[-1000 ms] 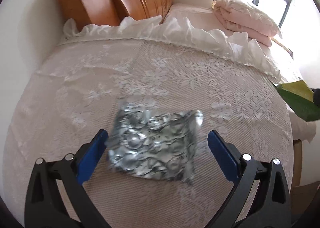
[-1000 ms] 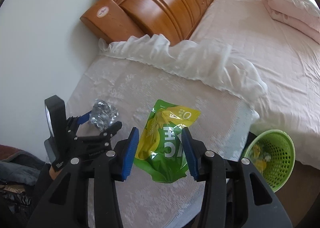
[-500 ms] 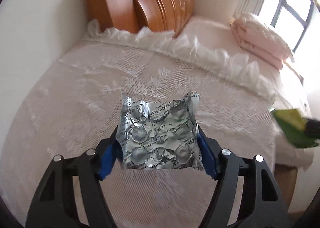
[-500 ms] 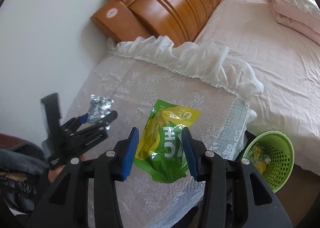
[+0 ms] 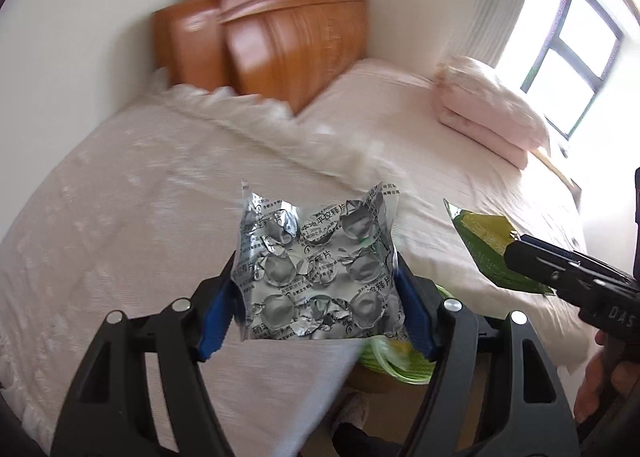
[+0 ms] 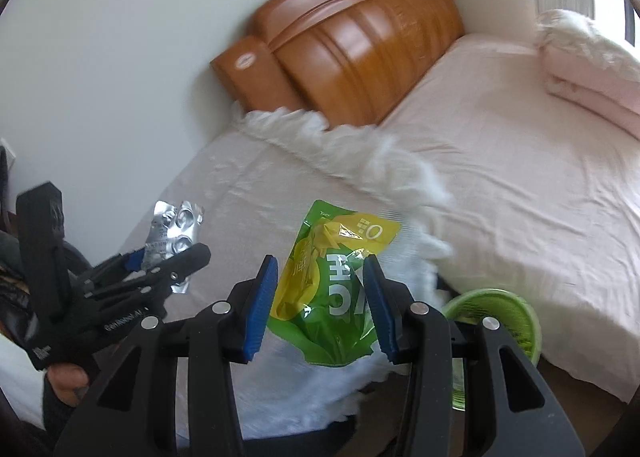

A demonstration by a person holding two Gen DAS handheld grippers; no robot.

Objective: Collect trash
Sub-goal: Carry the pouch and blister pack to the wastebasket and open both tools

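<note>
Jaws of the left gripper (image 5: 316,305) are closed on a crumpled silver foil blister pack (image 5: 318,271), blue pads pressing its two side edges. Pack is lifted clear of the lace-covered surface (image 5: 120,241) and stands roughly upright, printed face toward the left wrist camera, emptied pill pockets visible. In the right wrist view the same pack (image 6: 174,233) sits at the left, held in the left gripper (image 6: 160,261), above the left part of the lace cover (image 6: 224,201).

Jaws of the right gripper (image 6: 320,301) are clamped on a green and yellow plastic snack pouch (image 6: 332,285), pads on either side of its lower half; pouch hangs above the lace cover's near right corner. Left wrist view shows that pouch (image 5: 486,247) at the right, its lower end between the right gripper's black fingers (image 5: 560,269).

Round green perforated plastic waste basket (image 6: 504,313) stands on the floor just beside the lace cover's right corner, next to the bed with a pink sheet (image 6: 520,177), some contents inside. In the left wrist view only part of the basket (image 5: 400,361) shows under the left gripper's right finger.

Background: carved orange-brown wooden headboard (image 5: 280,41) against the wall, folded pink quilt (image 5: 484,113) on the bed's far side near the window (image 5: 576,53). Both views are motion-blurred.
</note>
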